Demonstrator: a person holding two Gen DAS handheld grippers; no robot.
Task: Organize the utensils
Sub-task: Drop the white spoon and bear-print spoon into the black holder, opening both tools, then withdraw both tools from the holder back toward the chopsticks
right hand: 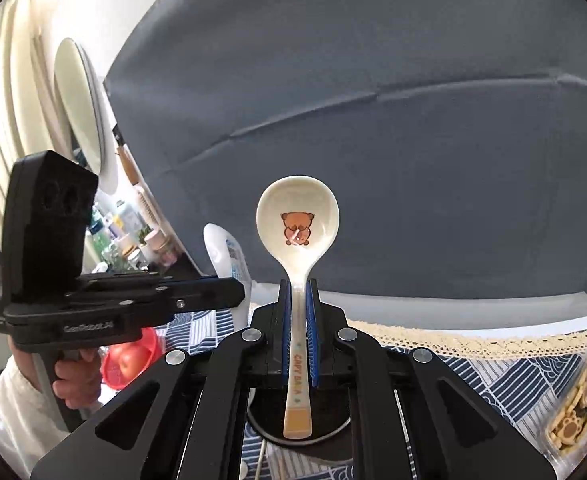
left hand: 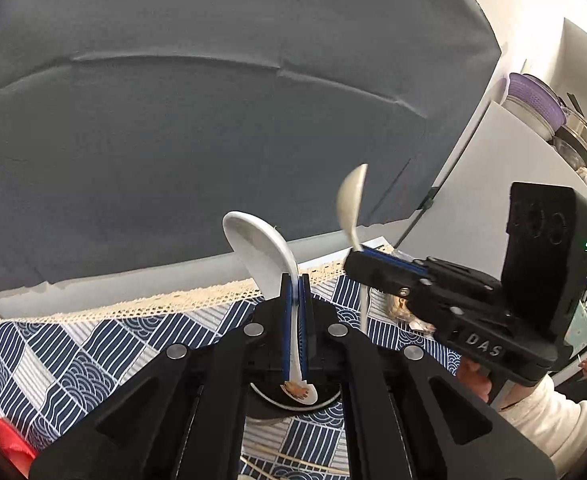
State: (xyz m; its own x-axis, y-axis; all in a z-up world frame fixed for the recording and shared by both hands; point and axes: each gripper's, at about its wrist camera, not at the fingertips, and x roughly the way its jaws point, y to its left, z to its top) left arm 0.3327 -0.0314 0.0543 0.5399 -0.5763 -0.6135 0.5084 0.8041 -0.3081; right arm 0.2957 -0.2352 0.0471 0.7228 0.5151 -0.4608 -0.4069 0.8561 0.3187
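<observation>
My left gripper (left hand: 295, 280) is shut on the handle of a white ceramic soup spoon (left hand: 259, 252), bowl up and tilted left. My right gripper (right hand: 297, 286) is shut on the handle of a cream spoon (right hand: 297, 224) with a brown bear print, held upright. In the left wrist view the right gripper (left hand: 353, 258) is to the right with its cream spoon (left hand: 351, 200) sticking up. In the right wrist view the left gripper (right hand: 237, 292) is at left with the white spoon (right hand: 223, 248) behind it. A dark round container (right hand: 297, 432) sits below each gripper.
The table has a blue-and-white patterned cloth (left hand: 73, 356) with a lace edge, against a grey backdrop (left hand: 213, 120). A red basket with an apple (right hand: 127, 360) stands at left, a clear box of biscuits (right hand: 577, 412) at right. Chopsticks (left hand: 293, 460) lie near the front.
</observation>
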